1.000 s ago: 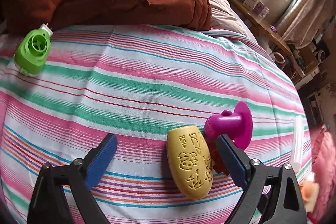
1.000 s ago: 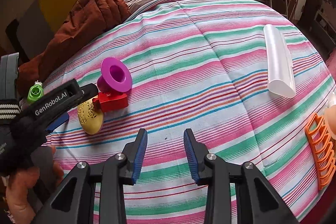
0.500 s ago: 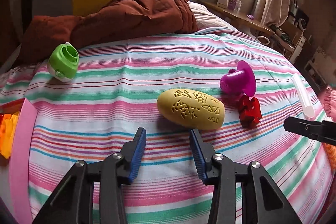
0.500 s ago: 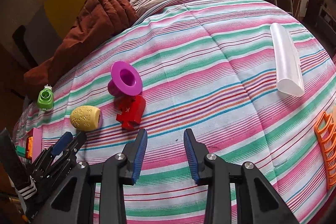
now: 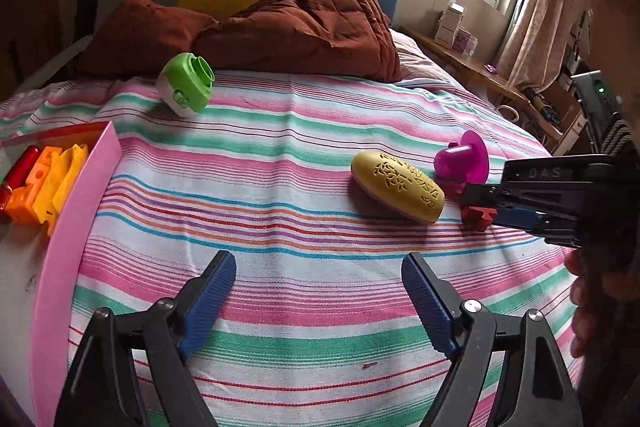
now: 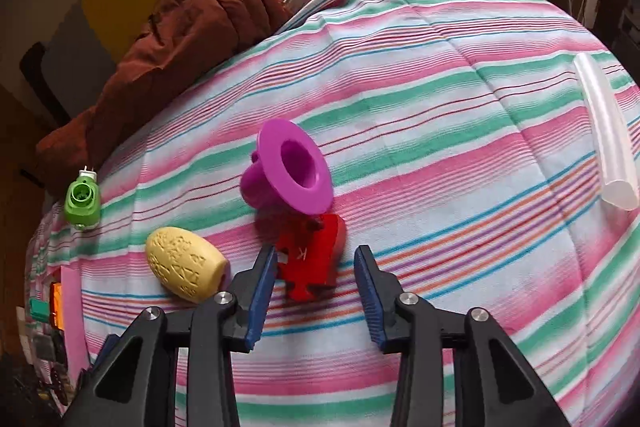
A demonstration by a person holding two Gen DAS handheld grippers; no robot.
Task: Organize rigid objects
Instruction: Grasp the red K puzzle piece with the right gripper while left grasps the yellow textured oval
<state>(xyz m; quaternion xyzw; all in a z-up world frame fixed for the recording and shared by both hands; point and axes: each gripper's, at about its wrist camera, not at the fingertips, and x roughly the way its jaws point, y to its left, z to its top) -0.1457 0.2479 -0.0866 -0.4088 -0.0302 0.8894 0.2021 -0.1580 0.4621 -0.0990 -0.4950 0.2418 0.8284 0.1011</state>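
Right claw (image 6: 316, 281) stood open, its blue pads flanking the flat red plastic puzzle-shaped block (image 6: 312, 259) at lower centre; closing squarely on its edges looked wisest. Left claw (image 5: 318, 297) hung open and empty over the striped bedsheet (image 5: 280, 155). Purple plastic funnel-shaped cup (image 6: 290, 173) touched the block behind, and the yellow embossed oval shell (image 6: 182, 269) crowded its left.

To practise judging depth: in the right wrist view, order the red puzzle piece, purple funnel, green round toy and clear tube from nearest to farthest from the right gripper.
1. red puzzle piece, between the open right gripper fingers.
2. purple funnel, just beyond it.
3. green round toy, far left, and clear tube, far right: too close to call.
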